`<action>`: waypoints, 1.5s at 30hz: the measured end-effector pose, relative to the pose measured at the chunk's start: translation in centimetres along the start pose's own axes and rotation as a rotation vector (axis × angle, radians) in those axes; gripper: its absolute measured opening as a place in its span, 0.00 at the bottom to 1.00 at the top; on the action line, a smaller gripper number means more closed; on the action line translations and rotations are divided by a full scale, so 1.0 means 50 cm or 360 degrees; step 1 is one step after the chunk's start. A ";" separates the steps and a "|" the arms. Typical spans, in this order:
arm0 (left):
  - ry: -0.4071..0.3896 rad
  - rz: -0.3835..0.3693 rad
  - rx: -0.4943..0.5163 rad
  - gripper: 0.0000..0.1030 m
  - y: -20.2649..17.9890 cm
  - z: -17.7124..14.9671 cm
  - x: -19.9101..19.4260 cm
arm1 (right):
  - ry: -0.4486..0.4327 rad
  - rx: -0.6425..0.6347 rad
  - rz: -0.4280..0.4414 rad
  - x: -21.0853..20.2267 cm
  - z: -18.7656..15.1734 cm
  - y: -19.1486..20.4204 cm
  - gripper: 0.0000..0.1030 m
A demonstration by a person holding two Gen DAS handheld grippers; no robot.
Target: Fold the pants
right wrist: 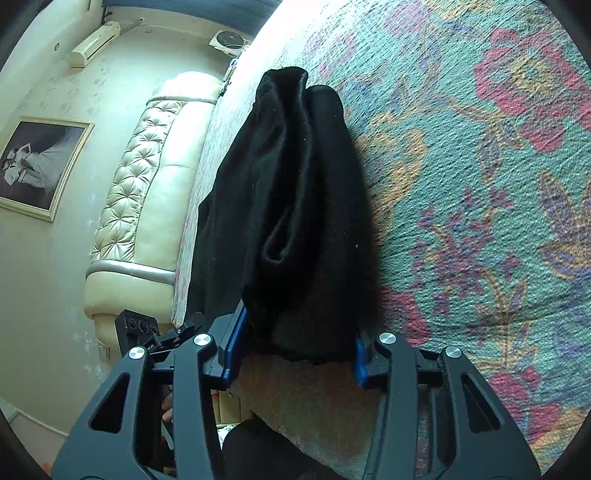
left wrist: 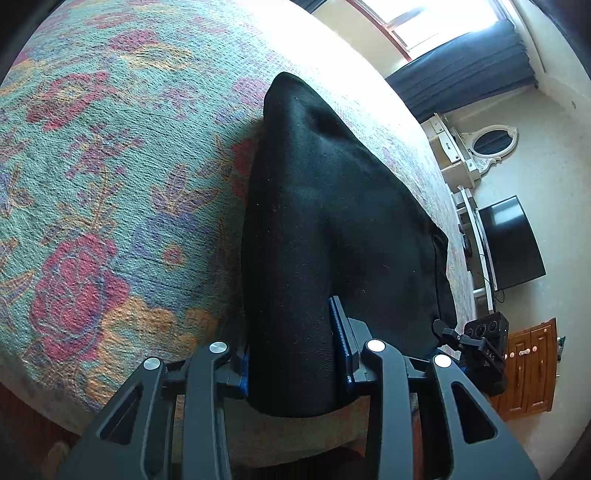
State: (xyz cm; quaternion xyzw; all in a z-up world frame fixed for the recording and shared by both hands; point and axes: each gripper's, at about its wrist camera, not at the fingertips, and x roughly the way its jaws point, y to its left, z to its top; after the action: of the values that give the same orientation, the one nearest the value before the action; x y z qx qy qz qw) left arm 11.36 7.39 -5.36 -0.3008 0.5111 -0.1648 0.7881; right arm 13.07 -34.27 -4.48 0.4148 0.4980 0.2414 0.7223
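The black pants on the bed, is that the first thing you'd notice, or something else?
Yes. The black pants lie bunched in the middle of the flowery bedspread, with the left gripper and right gripper each clamped on a near end. Next, the bright window beyond the bed.

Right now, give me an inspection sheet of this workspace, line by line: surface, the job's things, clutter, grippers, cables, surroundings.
Surface: bed with a teal, pink and orange floral woven cover.
Job's things: black fabric pants, bunched lengthwise on the cover, near edge held at both sides.
Clutter: nothing seen on the cover.
Grippers: left gripper shut on one end of the pants; right gripper shut on the other end.
Cables: thin dark lead by the black flat television.
Surroundings: dark blue curtain, white oval mirror, wooden cabinet, cream tufted headboard, framed picture, wall air conditioner.
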 end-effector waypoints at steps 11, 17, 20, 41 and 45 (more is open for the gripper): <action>0.0009 0.0005 0.0003 0.34 0.000 0.012 0.003 | 0.0008 0.0004 0.0013 -0.008 -0.008 -0.014 0.43; 0.0013 0.0003 0.0004 0.36 -0.002 0.018 0.012 | 0.0004 0.0007 0.0015 -0.006 -0.010 -0.016 0.43; 0.0015 0.0003 -0.0006 0.43 -0.002 0.019 0.022 | -0.0006 0.0007 0.0016 -0.005 -0.012 -0.018 0.43; 0.0016 -0.0039 0.0247 0.84 -0.041 -0.009 0.061 | 0.0014 0.0148 0.0195 -0.051 0.010 -0.079 0.51; 0.0015 -0.0043 0.0259 0.84 -0.041 -0.009 0.063 | -0.0048 0.0241 0.0235 -0.082 0.018 -0.108 0.51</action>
State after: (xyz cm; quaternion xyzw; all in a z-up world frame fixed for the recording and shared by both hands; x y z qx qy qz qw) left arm 12.39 3.87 -6.40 -0.2418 0.4957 -0.2178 0.8052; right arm 11.97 -40.61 -6.76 0.5074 0.4720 0.2494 0.6765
